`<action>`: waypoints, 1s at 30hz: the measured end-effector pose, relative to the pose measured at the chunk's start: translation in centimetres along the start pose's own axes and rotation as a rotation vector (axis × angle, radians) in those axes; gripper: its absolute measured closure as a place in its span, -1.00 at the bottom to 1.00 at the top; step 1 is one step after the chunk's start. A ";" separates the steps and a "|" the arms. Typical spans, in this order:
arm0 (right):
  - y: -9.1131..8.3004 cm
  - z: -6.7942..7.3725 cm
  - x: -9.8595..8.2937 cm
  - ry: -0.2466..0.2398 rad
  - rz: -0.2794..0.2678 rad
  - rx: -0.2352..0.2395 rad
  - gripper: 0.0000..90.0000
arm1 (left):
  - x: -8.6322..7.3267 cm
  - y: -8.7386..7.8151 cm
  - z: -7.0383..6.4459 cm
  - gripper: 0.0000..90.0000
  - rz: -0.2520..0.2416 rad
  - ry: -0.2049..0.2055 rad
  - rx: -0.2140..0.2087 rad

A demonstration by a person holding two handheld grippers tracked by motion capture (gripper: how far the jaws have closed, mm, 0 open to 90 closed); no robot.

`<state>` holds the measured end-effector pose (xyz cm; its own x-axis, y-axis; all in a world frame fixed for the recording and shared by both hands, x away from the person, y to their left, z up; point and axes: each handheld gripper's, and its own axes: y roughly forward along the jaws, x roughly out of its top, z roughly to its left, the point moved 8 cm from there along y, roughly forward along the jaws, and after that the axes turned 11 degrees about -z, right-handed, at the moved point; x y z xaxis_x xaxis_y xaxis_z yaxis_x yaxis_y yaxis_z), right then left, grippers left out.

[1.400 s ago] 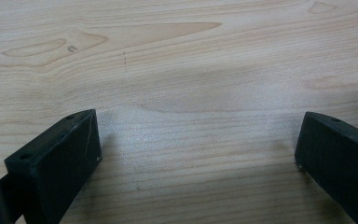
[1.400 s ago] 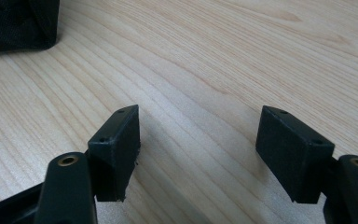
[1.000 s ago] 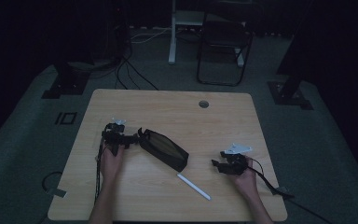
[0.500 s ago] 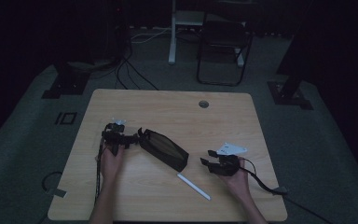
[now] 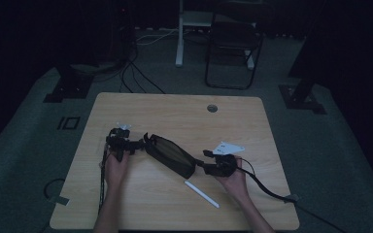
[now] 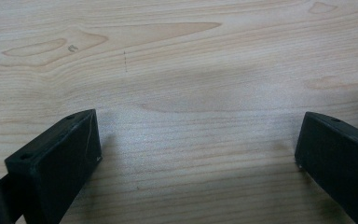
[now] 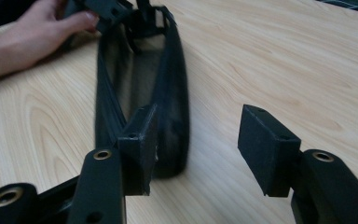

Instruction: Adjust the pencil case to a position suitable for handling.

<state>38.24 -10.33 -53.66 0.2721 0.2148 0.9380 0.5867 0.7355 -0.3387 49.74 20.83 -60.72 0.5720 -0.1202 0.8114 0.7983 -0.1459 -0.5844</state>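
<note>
Chair (image 5: 233, 51): dark, folding, on the floor beyond the table; cables (image 5: 136, 73): trailing across the floor nearby

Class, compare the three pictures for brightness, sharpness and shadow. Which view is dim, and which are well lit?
High view: dim overall, dark surroundings, the pale wooden table muted. Left gripper view: bright, sharp wood grain, soft shadows beside the jaws. Right gripper view: well lit; the black mesh pouch is sharp near the jaws, and the person's hand looks softer.

- The high view is very dim; the room around the pale wooden table (image 5: 175, 111) sinks to near black.
- Both gripper views are brighter, evenly lit.
- Soft shadows pool beside the black jaws.
- The near jaws look slightly blurred.
</note>
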 end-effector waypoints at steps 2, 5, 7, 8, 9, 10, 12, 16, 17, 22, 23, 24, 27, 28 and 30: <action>1.1 0.7 0.7 -0.013 0.000 0.017 0.05 | 0.0 0.0 0.0 -0.99 0.000 0.000 0.000; 2.3 0.8 0.7 -0.004 0.016 0.028 0.05 | 0.0 0.0 0.0 -0.99 -0.001 0.000 0.000; 3.0 0.8 0.5 0.013 0.022 0.046 0.07 | 0.0 0.0 0.0 -0.99 0.000 0.000 0.000; 3.2 0.7 0.3 0.025 0.027 0.047 0.07 | 0.0 0.0 0.0 -0.99 -0.001 0.000 0.000; 3.4 0.6 0.1 0.033 0.034 0.041 0.07 | 0.0 0.0 0.0 -0.99 -0.001 0.000 0.000; 3.5 0.5 0.0 0.034 0.039 0.040 0.08 | 0.0 0.0 0.0 -0.99 0.000 0.000 0.000; 3.6 0.5 -0.1 0.033 0.042 0.040 0.09 | 0.0 0.0 0.0 -0.99 -0.001 0.000 0.000; 3.7 0.6 -0.3 0.032 0.053 0.047 0.17 | 0.0 0.0 0.0 -0.99 0.000 0.000 0.000; 3.7 0.6 -0.3 0.032 0.053 0.047 0.17 | 0.0 0.0 0.0 -0.99 0.000 0.000 0.000; 3.9 0.6 -0.7 0.042 0.069 0.055 0.28 | 0.0 0.0 0.0 -0.99 -0.001 0.000 0.001; 4.0 0.6 -0.7 0.048 0.074 0.053 0.32 | 0.0 0.0 0.0 -0.99 0.000 0.000 0.001; 4.0 0.6 -0.8 0.048 0.076 0.050 0.34 | 0.0 0.0 0.0 -0.99 0.000 0.000 0.001; 3.9 0.4 -0.7 0.045 0.073 0.037 0.41 | 0.0 0.0 0.0 -0.99 0.000 0.000 0.001; 3.9 0.4 -0.7 0.046 0.073 0.029 0.42 | 0.0 0.0 0.0 -0.99 0.000 0.000 0.001; 3.9 0.3 -0.7 0.043 0.073 0.022 0.43 | 0.0 0.0 0.0 -0.99 0.000 -0.001 0.001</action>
<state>40.12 -7.44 -55.63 0.3464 0.2404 0.9068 0.5473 0.7332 -0.4035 49.73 20.82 -60.73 0.5718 -0.1194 0.8116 0.7987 -0.1449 -0.5840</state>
